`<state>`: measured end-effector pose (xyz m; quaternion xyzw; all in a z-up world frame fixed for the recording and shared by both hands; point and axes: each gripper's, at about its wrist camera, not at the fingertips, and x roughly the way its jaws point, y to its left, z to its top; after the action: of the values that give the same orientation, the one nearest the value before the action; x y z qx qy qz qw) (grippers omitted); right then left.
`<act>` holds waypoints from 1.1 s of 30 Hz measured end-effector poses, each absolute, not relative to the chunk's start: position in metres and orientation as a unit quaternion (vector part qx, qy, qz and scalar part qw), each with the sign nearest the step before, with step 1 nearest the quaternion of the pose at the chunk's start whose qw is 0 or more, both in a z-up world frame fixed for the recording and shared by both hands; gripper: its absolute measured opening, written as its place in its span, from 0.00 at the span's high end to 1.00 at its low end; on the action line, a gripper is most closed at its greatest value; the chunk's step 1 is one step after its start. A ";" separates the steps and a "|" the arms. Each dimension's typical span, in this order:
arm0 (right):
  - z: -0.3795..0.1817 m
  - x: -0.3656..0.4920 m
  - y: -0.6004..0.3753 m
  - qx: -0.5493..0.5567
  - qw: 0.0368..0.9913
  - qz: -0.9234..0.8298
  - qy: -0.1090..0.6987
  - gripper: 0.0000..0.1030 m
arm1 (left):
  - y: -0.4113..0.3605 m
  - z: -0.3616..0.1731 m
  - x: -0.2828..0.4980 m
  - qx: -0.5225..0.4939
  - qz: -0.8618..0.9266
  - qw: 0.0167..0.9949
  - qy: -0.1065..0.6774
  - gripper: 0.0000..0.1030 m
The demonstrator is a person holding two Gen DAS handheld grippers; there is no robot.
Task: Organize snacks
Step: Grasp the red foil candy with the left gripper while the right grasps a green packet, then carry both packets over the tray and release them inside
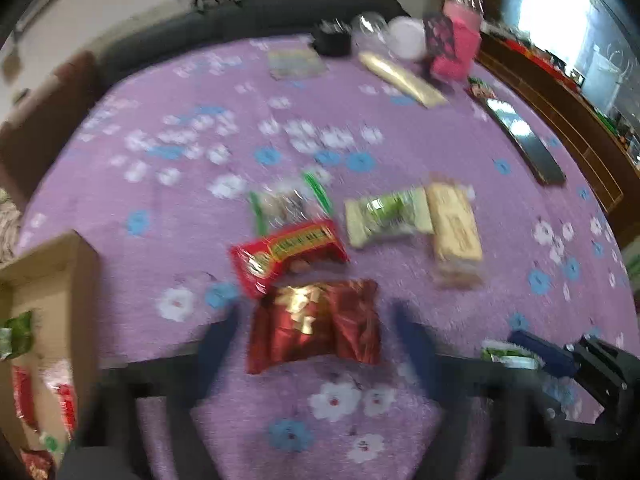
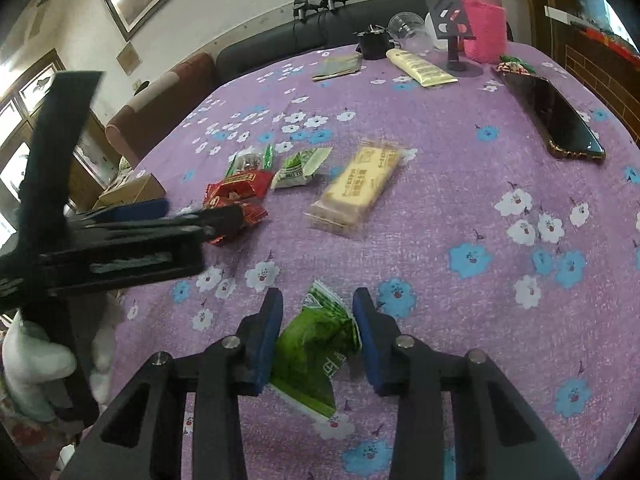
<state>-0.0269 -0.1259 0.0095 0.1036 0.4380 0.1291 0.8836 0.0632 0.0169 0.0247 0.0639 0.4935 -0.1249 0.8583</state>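
In the blurred left wrist view my left gripper [image 1: 316,330] hangs open low over the purple flowered cloth [image 1: 180,208]. A dark red foil packet [image 1: 316,324] lies between its fingers with a small gap on each side. A brighter red packet [image 1: 288,256] lies just beyond it. In the right wrist view my right gripper [image 2: 318,320] is shut on a green snack packet [image 2: 312,344], which is crumpled between the blue pads [image 2: 266,328]. The left gripper [image 2: 200,216] shows there at the left, over the red packets [image 2: 236,196].
A cardboard box [image 1: 56,272] holding several snacks stands at the left table edge. On the cloth lie a clear packet [image 2: 250,162], a light green packet [image 2: 300,168] and a beige biscuit pack [image 2: 356,188]. A phone [image 2: 560,120], a tube [image 2: 420,68] and a pink bottle [image 2: 482,20] sit further back.
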 end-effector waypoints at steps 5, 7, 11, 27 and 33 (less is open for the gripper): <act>0.009 -0.027 -0.127 0.104 0.884 0.130 0.437 0.66 | 0.029 0.028 0.055 0.042 -0.118 0.865 0.486 0.49; 0.009 -0.027 -0.127 0.104 0.884 0.131 0.436 0.66 | 0.041 0.035 0.046 0.020 -0.121 0.868 0.481 0.49; 0.011 -0.028 -0.127 0.108 0.886 0.138 0.430 0.66 | 0.059 0.054 0.026 -0.014 -0.128 0.878 0.460 0.49; 0.025 -0.038 -0.125 0.109 0.908 0.136 0.382 0.66 | 0.174 0.110 -0.079 -0.120 -0.101 0.916 0.369 0.49; 0.049 -0.049 -0.103 0.127 0.898 0.171 0.384 0.66 | 0.230 0.115 -0.101 -0.154 -0.049 0.925 0.344 0.49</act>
<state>-0.0485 -0.1032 0.0487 0.1267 0.3840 0.1710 0.8985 -0.1006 0.2295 0.1146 -0.1545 0.3443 -0.0489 0.9248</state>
